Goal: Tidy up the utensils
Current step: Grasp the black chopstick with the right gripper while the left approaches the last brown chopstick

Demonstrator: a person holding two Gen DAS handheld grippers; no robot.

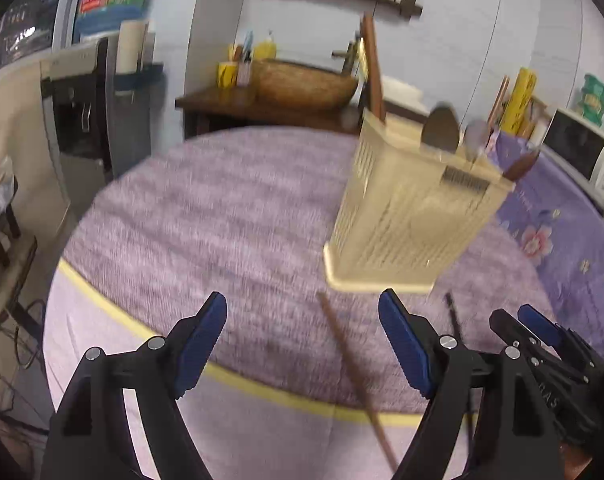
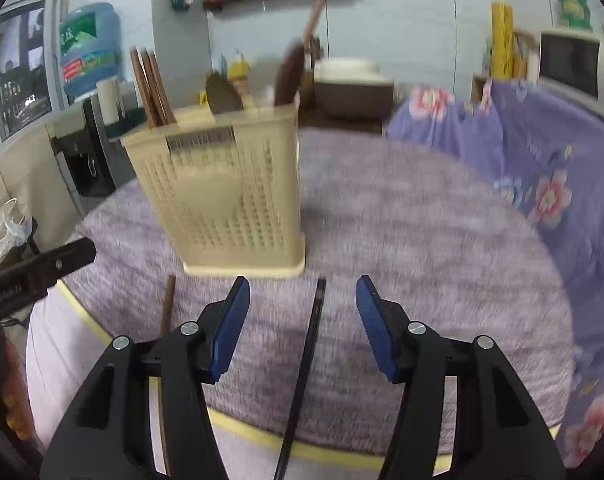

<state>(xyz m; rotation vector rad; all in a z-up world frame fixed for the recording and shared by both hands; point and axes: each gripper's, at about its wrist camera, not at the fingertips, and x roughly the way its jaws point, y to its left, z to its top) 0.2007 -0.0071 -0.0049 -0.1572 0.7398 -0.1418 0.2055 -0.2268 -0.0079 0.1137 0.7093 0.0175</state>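
Observation:
A cream perforated utensil holder (image 1: 406, 208) (image 2: 226, 192) stands on the purple mat and holds brown chopsticks (image 2: 150, 88), a spoon (image 2: 222, 96) and a dark spatula (image 2: 288, 74). A brown chopstick (image 1: 354, 376) (image 2: 167, 308) lies on the mat in front of it. A black chopstick (image 2: 306, 364) (image 1: 454, 316) lies to its right. My left gripper (image 1: 302, 344) is open, with the brown chopstick between its fingers below. My right gripper (image 2: 302, 320) is open over the black chopstick, and also shows in the left wrist view (image 1: 534, 328).
The round purple mat (image 2: 422, 248) has a yellow edge (image 1: 262, 388). A floral cloth (image 2: 542, 184) covers the right side. A microwave (image 1: 582, 152) stands at the right. A wooden side table with a basket (image 1: 302, 80) and a water dispenser (image 1: 78, 128) stand behind.

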